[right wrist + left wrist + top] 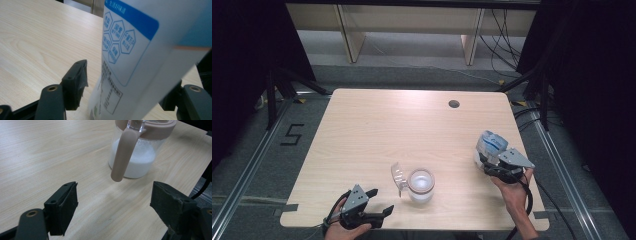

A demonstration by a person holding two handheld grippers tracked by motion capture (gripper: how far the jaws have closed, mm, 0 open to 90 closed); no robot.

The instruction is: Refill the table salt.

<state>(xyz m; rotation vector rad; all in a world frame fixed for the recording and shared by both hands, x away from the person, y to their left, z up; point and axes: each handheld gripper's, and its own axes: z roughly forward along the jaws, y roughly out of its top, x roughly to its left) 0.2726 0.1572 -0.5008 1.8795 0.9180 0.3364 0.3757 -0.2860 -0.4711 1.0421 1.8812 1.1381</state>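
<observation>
A clear glass jar (420, 186) with a pink rim holds white powder and stands near the table's front middle, its clear lid (398, 175) flipped up to the left. In the left gripper view the jar (135, 157) and its pink handle (123, 155) stand just beyond my left gripper (113, 202), which is open and holds nothing. That left gripper (382, 200) rests at the front edge, left of the jar. A white and blue bag (491, 142) stands upright at the right. My right gripper (484, 161) straddles the bag (140, 57), and its left pad (75, 80) stands apart from it.
The wooden table (377, 125) has a round cable hole (454, 104) at the back right. Dark curtains flank both sides. Cables lie on the floor at the right, and a taped "5" (292, 135) marks the floor at the left.
</observation>
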